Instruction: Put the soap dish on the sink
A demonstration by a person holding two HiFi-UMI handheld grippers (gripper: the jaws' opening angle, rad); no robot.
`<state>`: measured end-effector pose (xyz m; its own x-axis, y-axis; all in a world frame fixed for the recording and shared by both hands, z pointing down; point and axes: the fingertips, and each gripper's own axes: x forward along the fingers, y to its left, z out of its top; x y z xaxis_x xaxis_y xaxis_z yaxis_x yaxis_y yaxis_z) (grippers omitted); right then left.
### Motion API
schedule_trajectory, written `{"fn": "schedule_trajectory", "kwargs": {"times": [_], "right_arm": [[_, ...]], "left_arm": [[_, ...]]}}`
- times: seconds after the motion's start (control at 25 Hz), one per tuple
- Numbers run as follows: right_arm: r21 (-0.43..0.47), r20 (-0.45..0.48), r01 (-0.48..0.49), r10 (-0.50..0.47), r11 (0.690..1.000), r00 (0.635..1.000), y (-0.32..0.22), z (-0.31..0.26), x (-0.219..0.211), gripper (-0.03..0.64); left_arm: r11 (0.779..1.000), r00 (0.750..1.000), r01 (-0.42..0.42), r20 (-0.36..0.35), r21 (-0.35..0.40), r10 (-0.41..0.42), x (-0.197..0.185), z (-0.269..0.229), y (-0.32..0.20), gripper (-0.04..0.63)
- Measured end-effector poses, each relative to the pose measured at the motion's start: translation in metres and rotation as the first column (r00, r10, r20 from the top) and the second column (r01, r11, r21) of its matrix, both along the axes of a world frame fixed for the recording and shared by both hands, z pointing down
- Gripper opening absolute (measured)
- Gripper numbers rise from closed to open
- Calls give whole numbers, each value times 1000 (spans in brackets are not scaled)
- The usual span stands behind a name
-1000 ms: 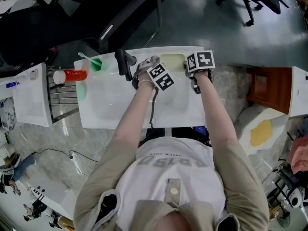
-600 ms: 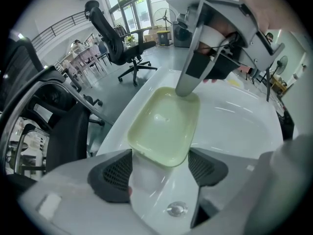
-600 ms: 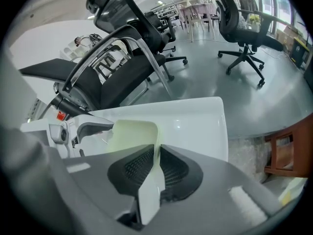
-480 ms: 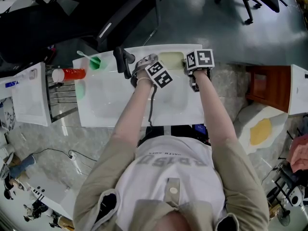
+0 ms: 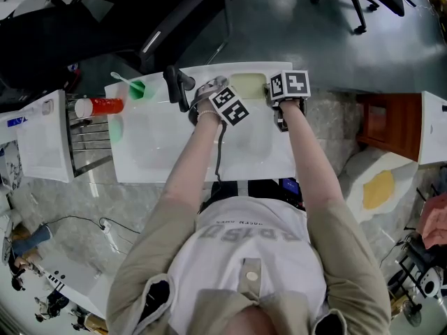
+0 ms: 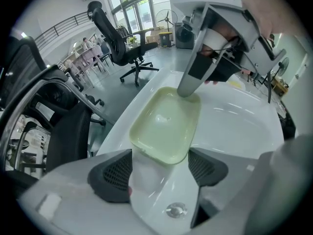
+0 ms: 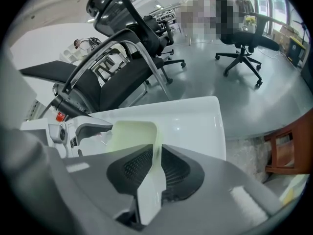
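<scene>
- Since a second ago hardly anything has shifted in the head view: both grippers and the soap dish keep their spots at the top edge of the sink.
- The pale green soap dish lies on the sink's flat ledge, upper centre of the frame, just right of the black tap.
- The right gripper is at the dish's right end. Its jaws are opening, with the dish's thin rim upright between the pads, which still look to be against it.
- The left gripper hangs over the basin at the dish's left end, its jaws spread wide with nothing in them. In its own view the near edge of the dish lies just beyond the pads.
</scene>
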<state>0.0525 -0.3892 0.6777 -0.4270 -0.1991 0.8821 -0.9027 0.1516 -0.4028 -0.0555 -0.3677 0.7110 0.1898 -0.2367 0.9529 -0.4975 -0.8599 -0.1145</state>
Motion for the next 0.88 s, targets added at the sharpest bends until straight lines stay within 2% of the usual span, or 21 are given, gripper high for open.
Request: {"fn": "schedule_trajectory", "kwargs": {"times": [0.28,0.6,0.88], "right_arm": [[65,7,-21,20,998,1000,-6,-10,8,71],[111,28,-40,37,993,999,-5,-20,13,71],[219,45,-51,43,974,998,-8,-45,18,72]], "left_arm": [[999,999,20,-28,48,-19,2,-13,-7,382],[997,999,24,-23,67,-23,1,-19,-6,383],[990,998,39,-54,132,-33,5,-39,-8,383]]}}
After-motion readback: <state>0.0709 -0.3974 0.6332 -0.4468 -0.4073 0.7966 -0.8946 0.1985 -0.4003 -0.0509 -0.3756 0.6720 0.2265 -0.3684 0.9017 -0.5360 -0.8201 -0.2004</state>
